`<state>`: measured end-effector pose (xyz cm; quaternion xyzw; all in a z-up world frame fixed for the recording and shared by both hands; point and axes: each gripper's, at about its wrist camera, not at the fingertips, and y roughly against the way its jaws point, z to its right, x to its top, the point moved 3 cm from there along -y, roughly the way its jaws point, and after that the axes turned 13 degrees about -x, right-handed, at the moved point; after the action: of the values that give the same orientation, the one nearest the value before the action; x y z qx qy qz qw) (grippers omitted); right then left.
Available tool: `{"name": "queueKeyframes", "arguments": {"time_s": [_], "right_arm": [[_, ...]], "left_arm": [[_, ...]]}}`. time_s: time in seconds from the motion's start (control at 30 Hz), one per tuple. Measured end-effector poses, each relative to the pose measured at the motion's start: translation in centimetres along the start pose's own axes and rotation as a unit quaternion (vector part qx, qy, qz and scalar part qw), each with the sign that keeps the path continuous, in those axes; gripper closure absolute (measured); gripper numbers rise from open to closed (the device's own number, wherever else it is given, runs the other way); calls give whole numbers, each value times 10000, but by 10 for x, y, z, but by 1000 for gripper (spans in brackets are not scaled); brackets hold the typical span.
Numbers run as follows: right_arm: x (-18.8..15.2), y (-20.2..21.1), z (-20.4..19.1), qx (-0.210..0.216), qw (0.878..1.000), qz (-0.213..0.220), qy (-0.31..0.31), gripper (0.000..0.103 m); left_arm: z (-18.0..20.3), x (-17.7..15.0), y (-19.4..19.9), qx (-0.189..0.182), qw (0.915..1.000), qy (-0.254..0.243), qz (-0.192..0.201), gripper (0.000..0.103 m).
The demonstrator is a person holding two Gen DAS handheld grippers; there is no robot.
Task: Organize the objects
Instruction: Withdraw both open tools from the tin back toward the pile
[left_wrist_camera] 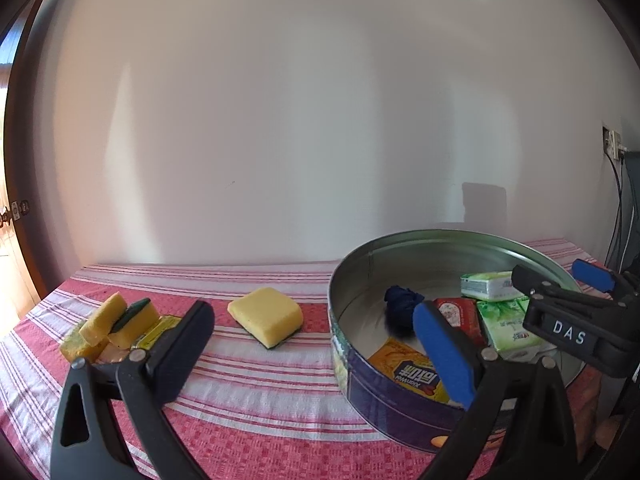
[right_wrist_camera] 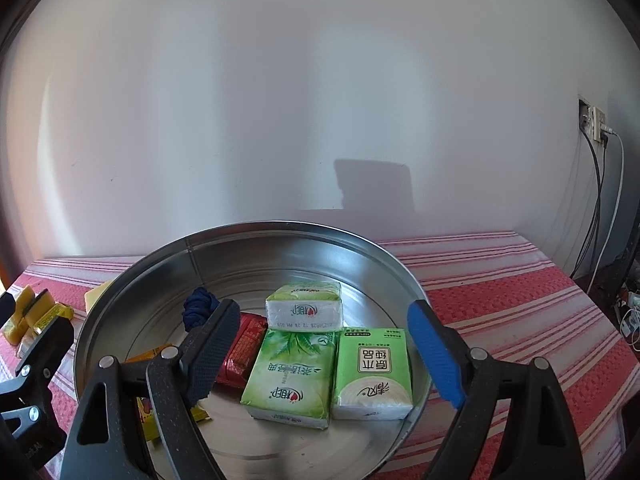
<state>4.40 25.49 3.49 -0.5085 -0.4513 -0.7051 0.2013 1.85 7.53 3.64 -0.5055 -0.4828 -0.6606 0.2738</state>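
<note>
Tin (right_wrist_camera: 132,292) first, since everything is arranged around it: a round metal cookie tin on the striped red tablecloth (right_wrist_camera: 500,280), lid off, serving as the collecting bin. Inside it, toward its right half, three green-and-white tissue packs (right_wrist_camera: 294,372) lie flat and touching, packed side by side — my guess is to leave floor free for more. Left of them in the tin sit a red packet (right_wrist_camera: 242,354), a bundled dark blue cloth (right_wrist_camera: 198,308) and a yellow snack packet (left_wrist_camera: 404,368) against the near wall.

Both tools carry nothing. The right gripper (right_wrist_camera: 316,344) hangs over the tin's near rim, jaws spread wide with the tissue packs showing between them and nothing pinched; it looks finished with that corner or merely parked there. The left gripper (left_wrist_camera: 312,340) is likewise spread wide and empty, straddling the tin's left wall, one finger over the cloth and the other over the tin's inside.

What remains lies left of the tin on the cloth: a single yellow sponge (left_wrist_camera: 266,316) near it, green scourer side down, and farther left a loose heap of sponges (left_wrist_camera: 116,324). Soft and squashy, they should take a firm pinch easily — the lone sponge seems the natural next pick
</note>
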Motion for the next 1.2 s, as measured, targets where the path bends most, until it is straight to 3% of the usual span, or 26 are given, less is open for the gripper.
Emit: {"name": "queueKeyframes", "arguments": {"time_s": [0.63,0.93,1.2], "right_arm": [[-3,38,-10,-212,9976,658,-58,11],[-8,53,-58,151,9982,584,11,11],[-13,68,-119,617,9970,416,201,11]], "left_arm": [[-29,-6,13,124,9999,-52,-29,1],[-70,-11,20,237,9996,85,-146,1],[-132,-17,26,517,9975,315,-353,1]]}}
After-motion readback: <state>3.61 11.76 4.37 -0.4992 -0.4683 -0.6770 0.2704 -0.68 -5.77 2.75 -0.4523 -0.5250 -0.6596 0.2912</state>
